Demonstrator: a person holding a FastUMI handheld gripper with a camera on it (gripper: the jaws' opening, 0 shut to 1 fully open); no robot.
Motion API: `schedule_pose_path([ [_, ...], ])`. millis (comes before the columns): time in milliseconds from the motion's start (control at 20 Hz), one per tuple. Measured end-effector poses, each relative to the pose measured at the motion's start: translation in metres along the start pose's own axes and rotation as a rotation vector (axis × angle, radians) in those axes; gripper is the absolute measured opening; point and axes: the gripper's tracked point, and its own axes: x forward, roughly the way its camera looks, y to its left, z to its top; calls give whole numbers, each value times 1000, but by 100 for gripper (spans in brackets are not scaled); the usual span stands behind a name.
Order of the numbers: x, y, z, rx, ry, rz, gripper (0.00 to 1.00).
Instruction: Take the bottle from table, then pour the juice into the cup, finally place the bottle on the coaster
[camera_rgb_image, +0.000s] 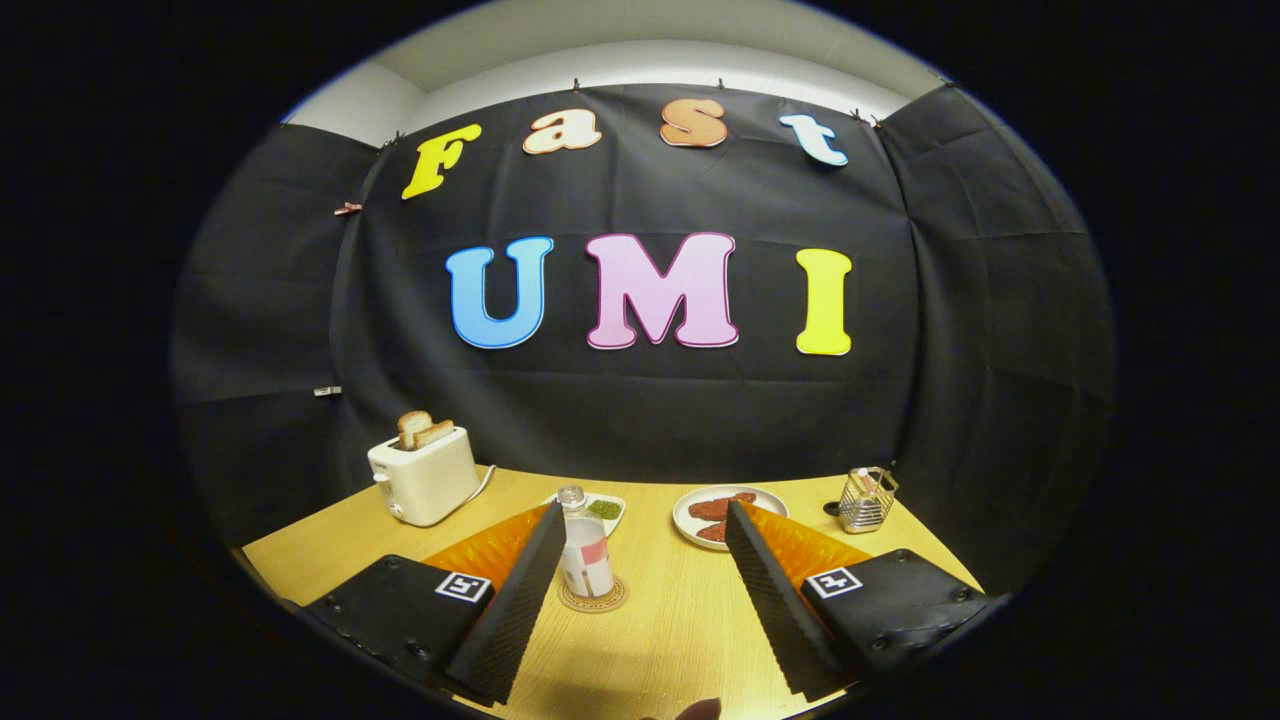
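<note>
A small clear bottle (585, 555) with a pale cap and a pink-and-white label stands upright on a round brown coaster (594, 598) on the wooden table (660, 640). It stands just inside the left finger (515, 600), beside it, apart from the right finger (775, 600). My gripper (645, 520) is open and wide, with nothing pressed between its fingers. The left finger hides part of the bottle's left side.
A white toaster (425, 475) with two slices of toast stands at the back left. Behind the bottle lies a small white dish (603, 508) with green bits. A white plate (722, 515) with reddish-brown pieces sits beyond the right finger, and a wire holder (866, 498) stands at the back right.
</note>
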Motion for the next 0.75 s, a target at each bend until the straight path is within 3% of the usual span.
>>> schedule_pose_path([
  [750,-50,-30,59,-90,-62,-65,97],
])
